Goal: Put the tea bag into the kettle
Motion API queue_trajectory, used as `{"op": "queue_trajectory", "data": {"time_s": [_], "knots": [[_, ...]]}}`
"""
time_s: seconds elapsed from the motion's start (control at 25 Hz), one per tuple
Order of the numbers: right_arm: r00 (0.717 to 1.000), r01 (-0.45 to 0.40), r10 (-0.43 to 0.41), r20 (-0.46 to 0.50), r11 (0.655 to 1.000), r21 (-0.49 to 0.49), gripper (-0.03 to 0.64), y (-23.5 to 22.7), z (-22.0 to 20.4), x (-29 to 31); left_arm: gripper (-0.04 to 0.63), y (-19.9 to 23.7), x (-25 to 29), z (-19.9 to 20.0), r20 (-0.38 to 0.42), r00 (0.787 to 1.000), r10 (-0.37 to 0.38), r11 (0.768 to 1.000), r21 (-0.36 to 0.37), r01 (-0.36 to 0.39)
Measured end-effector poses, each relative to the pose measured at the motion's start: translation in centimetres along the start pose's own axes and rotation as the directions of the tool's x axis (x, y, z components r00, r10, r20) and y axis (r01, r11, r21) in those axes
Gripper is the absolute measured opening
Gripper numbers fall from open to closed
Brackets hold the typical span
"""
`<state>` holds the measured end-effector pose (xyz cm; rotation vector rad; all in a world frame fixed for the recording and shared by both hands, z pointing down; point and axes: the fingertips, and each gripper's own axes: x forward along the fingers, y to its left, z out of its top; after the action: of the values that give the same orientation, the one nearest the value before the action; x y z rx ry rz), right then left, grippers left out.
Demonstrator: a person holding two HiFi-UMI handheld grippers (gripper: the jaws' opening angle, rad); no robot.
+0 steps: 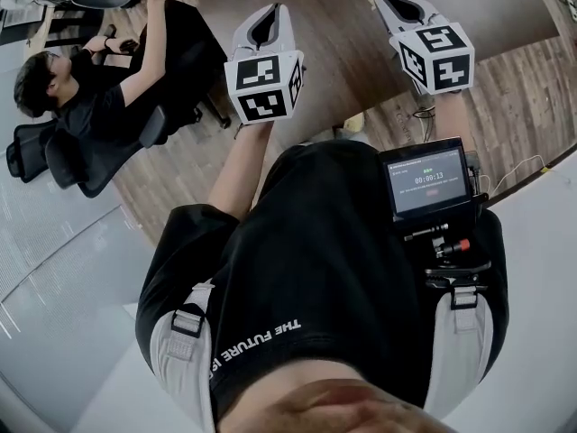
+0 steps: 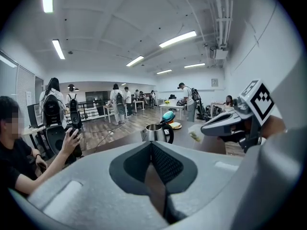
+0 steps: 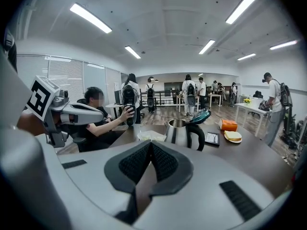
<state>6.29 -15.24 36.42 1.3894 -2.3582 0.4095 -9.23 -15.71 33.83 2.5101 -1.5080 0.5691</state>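
Kettle, lid up, on dark table in office; left gripper & right gripper closed, empty.

Count on the desk: one kettle, one tea bag, one orange box, one sponge, one dark flat device.

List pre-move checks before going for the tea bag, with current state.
1. Kettle lid up: ok, mouth exposed.
2. Tea bag found: cannot tell; a pale packet lies on the table beside the kettle, likely it.
3. Left gripper empty: ok, jaws together on nothing.
4. Right gripper empty: ok.
5. Right jaws open for a grasp: not ok, they are together.
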Motion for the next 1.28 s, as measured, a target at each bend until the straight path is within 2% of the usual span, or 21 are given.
{"op": "queue_trajectory", "data": {"time_s": [0.84,1.04,1.28], "knots": [[0.989,0.134,-0.135,-0.053,0.991,-0.008,0.008,-4.5,-1.7,-1.9,0.005,-3.2,1.5,-0.8,0.027,0.995,-0.096,0.994,-0.048,0.097],[0.991,0.124,-0.124,-0.054,0.992,-0.017,0.008,-4.2,-1.4,-1.6,0.005,-3.3,1.5,-1.8,0.004,0.996,-0.089,0.994,-0.068,0.089],[0.994,0.095,-0.098,-0.042,0.994,-0.048,0.008,-3.2,-0.8,-1.2,0.005,-2.8,0.7,-1.3,0.033,0.997,-0.063,0.995,-0.072,0.065]]}}
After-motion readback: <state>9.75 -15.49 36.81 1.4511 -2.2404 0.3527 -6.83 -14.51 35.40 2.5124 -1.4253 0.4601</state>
